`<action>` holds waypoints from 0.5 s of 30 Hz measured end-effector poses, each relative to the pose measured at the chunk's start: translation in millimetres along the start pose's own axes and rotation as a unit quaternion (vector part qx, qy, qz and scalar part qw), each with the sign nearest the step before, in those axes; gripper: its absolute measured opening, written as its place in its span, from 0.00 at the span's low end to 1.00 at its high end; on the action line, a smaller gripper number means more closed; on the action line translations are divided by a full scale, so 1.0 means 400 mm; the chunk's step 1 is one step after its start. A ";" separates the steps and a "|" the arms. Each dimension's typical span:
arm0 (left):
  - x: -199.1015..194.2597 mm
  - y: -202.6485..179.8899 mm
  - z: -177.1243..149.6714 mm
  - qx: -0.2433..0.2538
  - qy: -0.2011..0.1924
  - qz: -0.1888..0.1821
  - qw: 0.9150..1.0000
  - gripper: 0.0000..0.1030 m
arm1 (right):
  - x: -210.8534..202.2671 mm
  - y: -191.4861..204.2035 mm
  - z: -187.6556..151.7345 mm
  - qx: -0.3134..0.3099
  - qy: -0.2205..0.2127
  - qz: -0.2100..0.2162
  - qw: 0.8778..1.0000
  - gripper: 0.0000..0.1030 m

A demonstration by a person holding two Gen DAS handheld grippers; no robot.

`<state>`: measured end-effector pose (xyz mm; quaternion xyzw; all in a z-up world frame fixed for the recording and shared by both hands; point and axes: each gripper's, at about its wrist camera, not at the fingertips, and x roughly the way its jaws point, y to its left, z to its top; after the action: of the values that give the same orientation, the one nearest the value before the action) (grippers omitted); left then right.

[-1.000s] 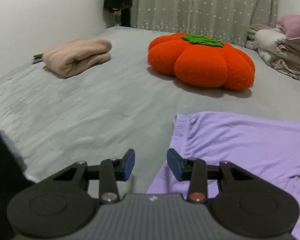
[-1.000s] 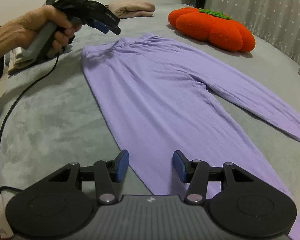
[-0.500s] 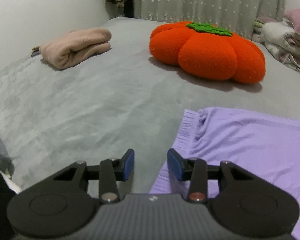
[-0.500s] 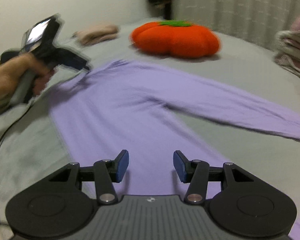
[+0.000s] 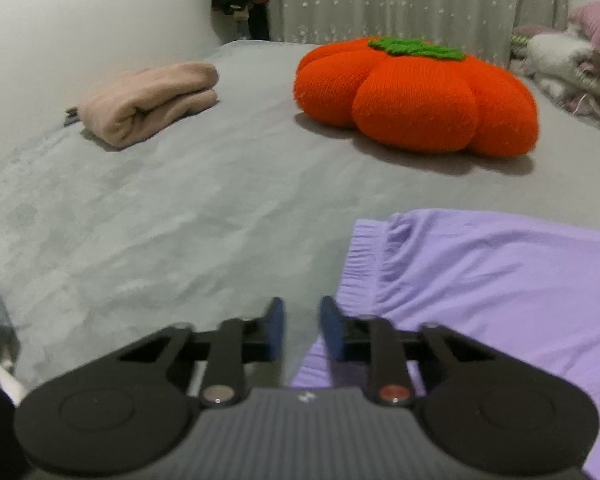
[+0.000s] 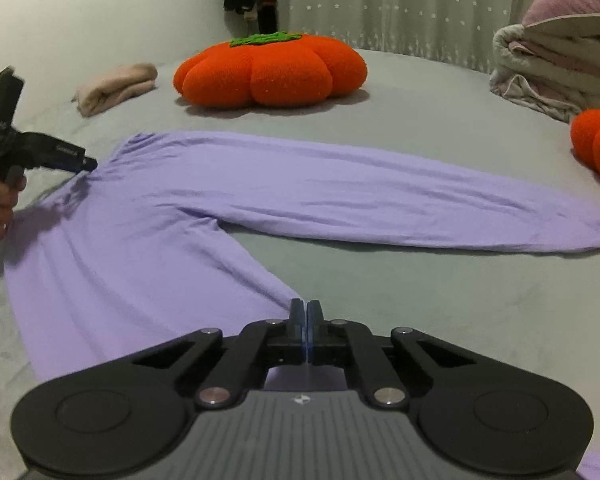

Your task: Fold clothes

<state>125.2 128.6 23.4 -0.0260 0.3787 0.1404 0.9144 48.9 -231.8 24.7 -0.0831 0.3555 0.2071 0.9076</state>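
Purple trousers (image 6: 228, 200) lie flat on the grey bed, legs spread apart to the right. Their waistband (image 5: 364, 256) shows in the left wrist view. My left gripper (image 5: 302, 330) is open, with a narrow gap between the fingers, low at the waistband's near corner; it also shows in the right wrist view (image 6: 80, 164) at the left. My right gripper (image 6: 305, 314) has its fingers pressed together at the inner edge of the near trouser leg; whether cloth is pinched between them is hidden.
An orange pumpkin cushion (image 6: 270, 70) and a folded pink garment (image 6: 116, 88) lie at the far side of the bed (image 5: 172, 216). A pile of bedding (image 6: 556, 72) and another orange cushion (image 6: 598, 144) are at the right. A curtain hangs behind.
My right gripper has shut and swung toward the trouser legs. My left gripper has narrowed its gap and moved closer to the waistband.
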 end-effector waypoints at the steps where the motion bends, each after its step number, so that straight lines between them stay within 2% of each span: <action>1: 0.004 0.002 0.000 -0.002 0.003 0.003 1.000 0.11 | -0.007 0.003 0.004 -0.003 0.001 -0.002 1.000 0.03; 5: 0.010 0.010 0.003 -0.007 0.004 0.004 1.000 0.11 | -0.027 -0.004 0.020 -0.006 0.002 -0.012 1.000 0.03; 8: 0.012 0.015 0.007 -0.017 0.005 0.002 1.000 0.13 | -0.008 -0.013 0.010 -0.004 0.026 -0.026 0.999 0.03; 11: 0.015 0.019 0.011 -0.024 0.006 0.002 1.000 0.13 | -0.001 -0.017 0.004 -0.002 0.028 -0.022 0.999 0.03; 13: 0.017 0.023 0.014 -0.029 0.007 0.001 1.000 0.16 | -0.001 -0.016 0.003 -0.004 0.028 -0.016 0.999 0.03; 15: 0.019 0.035 0.022 -0.041 0.010 -0.002 0.999 0.22 | -0.002 -0.017 0.004 -0.003 0.029 -0.015 0.999 0.03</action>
<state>132.3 145.2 25.1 -0.0656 0.3816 0.1537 0.9091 52.2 -237.6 26.4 -0.0970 0.3796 0.1923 0.8997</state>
